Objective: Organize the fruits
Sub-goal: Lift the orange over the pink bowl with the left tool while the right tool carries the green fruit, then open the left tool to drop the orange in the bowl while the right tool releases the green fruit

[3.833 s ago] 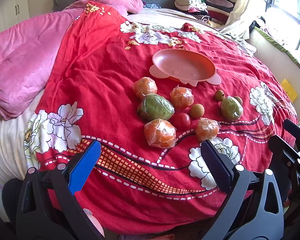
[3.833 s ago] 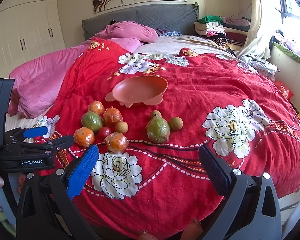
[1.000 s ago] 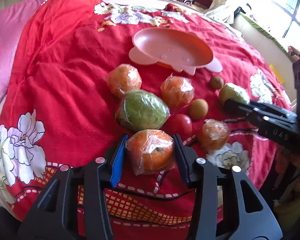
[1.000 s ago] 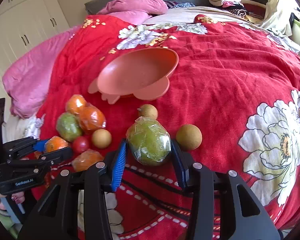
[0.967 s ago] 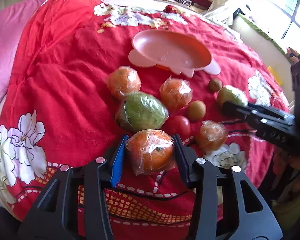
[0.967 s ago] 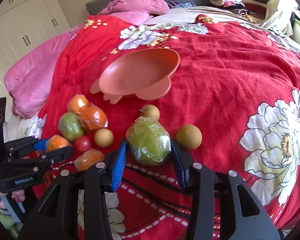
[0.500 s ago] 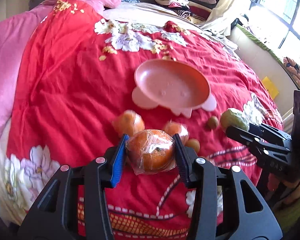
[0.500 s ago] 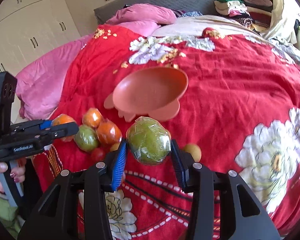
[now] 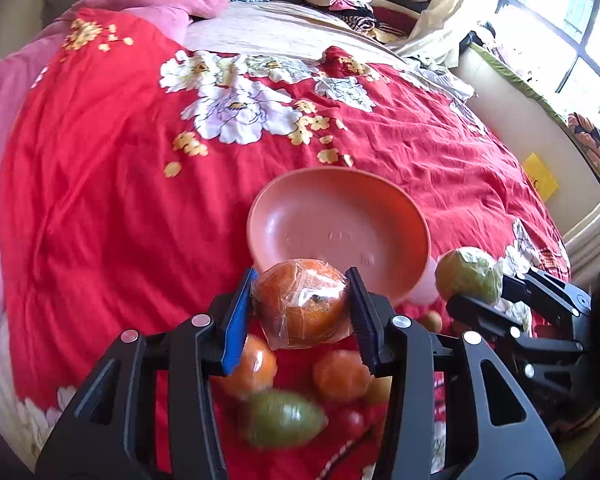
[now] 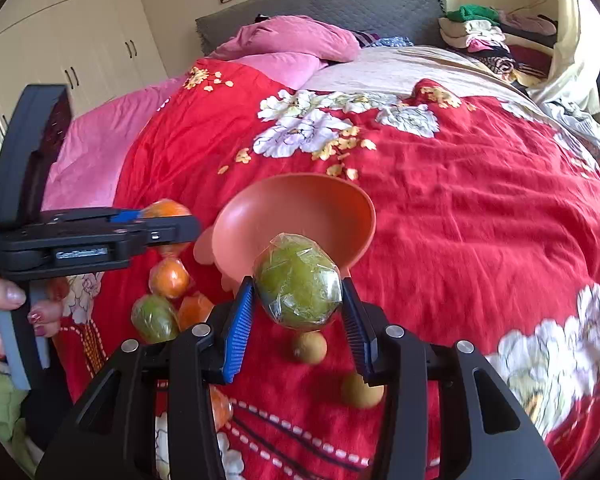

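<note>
On the left, the left gripper (image 9: pixel 302 306) has its jaws pinching an orange (image 9: pixel 302 302) wrapped in clear, crinkled plastic film, held in the air just in front of the near rim of the pink bowl (image 9: pixel 336 216). The bowl sits on the red flowered bedspread (image 9: pixel 120 184). Below the orange, blurred, lie two more wrapped oranges (image 9: pixel 342 374), a green fruit (image 9: pixel 280 418) and a small red one (image 9: pixel 350 422). To the right, the right gripper (image 10: pixel 298 308) has its jaws pinching a green fruit in shiny film (image 10: pixel 298 286), raised before the bowl's near edge. Under it two small brown round fruits (image 10: pixel 309 346) rest on the bedspread.
</note>
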A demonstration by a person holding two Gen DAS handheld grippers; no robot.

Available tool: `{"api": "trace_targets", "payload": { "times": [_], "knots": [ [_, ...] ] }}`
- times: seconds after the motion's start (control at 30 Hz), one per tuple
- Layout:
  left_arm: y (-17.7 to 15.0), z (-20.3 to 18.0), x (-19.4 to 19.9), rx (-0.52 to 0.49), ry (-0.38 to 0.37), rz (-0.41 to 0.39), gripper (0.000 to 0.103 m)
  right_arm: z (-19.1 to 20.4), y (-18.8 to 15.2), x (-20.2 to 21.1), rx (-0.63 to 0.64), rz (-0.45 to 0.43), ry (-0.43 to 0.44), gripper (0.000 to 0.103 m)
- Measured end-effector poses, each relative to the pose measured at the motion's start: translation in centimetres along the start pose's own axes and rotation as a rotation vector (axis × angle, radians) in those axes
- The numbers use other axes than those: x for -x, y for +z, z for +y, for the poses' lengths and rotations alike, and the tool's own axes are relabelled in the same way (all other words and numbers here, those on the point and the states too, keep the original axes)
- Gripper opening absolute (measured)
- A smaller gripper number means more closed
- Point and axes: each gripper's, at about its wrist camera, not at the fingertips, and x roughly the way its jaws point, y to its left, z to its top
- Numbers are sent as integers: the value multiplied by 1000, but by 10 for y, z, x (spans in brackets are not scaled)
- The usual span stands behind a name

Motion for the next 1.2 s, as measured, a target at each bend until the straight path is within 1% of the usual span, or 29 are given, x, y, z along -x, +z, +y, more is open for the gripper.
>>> {"api": "trace_targets", "payload": {
  "times": [0.17, 0.4, 0.83, 1.2],
  "knots": [
    [18, -2, -18, -4, -9, 21, 37, 1, 14, -15, 26, 12, 9, 41],
    [34, 2, -49, 14, -14, 72, 37, 2, 15, -37, 53, 63, 18, 41],
    [40, 4, -74, 32, -35, 111, 37, 11, 14, -70, 107, 130, 37, 41],
    [41, 1, -83, 32, -36, 120, 37, 11, 12, -69, 103, 122, 52, 44]
  ]
}}
